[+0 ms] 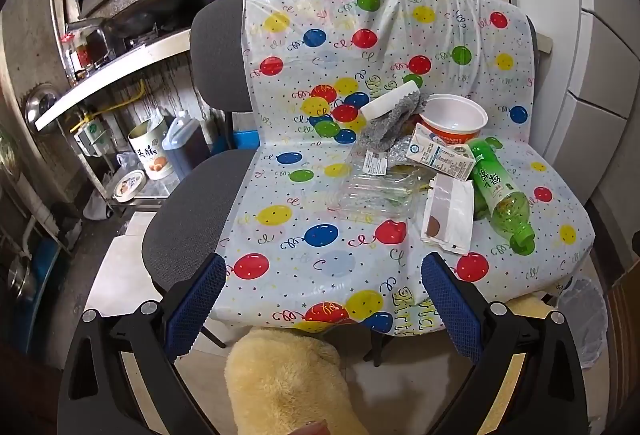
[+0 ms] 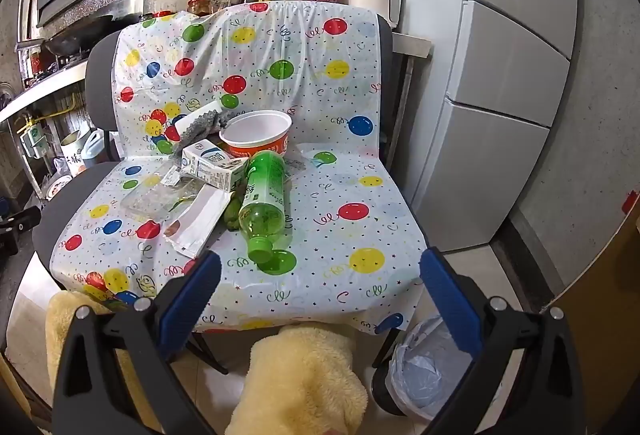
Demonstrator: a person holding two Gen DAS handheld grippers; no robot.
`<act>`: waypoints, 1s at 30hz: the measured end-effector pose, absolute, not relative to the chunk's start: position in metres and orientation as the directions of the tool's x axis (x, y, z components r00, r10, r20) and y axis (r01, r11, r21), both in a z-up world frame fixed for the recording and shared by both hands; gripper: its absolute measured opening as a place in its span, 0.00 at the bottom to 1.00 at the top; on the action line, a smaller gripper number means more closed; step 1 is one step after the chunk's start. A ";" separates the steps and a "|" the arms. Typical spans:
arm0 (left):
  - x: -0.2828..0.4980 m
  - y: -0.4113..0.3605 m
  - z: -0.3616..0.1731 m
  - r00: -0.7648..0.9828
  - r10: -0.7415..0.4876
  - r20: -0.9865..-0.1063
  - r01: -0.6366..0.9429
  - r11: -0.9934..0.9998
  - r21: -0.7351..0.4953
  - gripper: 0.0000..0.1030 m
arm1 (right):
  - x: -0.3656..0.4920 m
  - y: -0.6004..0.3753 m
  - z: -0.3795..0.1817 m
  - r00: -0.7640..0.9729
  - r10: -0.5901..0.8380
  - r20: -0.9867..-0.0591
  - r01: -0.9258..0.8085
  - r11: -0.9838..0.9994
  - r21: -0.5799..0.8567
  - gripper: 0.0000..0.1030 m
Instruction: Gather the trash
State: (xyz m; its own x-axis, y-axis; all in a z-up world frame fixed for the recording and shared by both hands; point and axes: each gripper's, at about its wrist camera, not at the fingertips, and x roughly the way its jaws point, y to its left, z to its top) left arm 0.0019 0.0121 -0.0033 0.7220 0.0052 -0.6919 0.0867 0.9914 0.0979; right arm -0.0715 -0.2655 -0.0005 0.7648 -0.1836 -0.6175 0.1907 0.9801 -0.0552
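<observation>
Both my grippers hover short of the seat, nothing in either. Left gripper (image 1: 324, 299): jaws spread wide, empty. Right gripper (image 2: 320, 289): same, released, pads clear of everything.

Trash sits clustered on the balloon-print cover (image 1: 280, 139) over the chairs. In right wrist view, green bottle (image 2: 263, 203) lies on its side at 12 o'clock from the gripper, cap nearest me. Milk carton (image 2: 208, 165) at 11 o'clock, touching bottle's shoulder. Noodle cup (image 2: 256, 135) upright behind both. Paper bag (image 2: 200, 219) flat at 10 o'clock, beside crushed clear plastic container (image 2: 160, 197). Grey cloth (image 2: 202, 127) bunched at the backrest.

Lined trash bin (image 2: 420, 367) on floor at 4 o'clock, beside the chair leg.
</observation>
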 end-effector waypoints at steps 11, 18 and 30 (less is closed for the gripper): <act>0.003 0.017 -0.003 0.722 0.004 -0.692 0.088 0.991 0.097 0.94 | -0.070 -0.266 0.001 0.763 -0.184 -0.619 0.191 0.980 -0.056 0.94; 0.004 0.018 -0.003 0.721 0.004 -0.693 0.087 0.992 0.096 0.94 | -0.069 -0.264 0.000 0.763 -0.185 -0.620 0.190 0.980 -0.059 0.94; 0.021 0.034 -0.017 0.680 0.016 -0.733 0.067 0.994 0.083 0.93 | -0.044 -0.257 -0.021 0.775 -0.105 -0.624 0.111 0.993 -0.028 0.94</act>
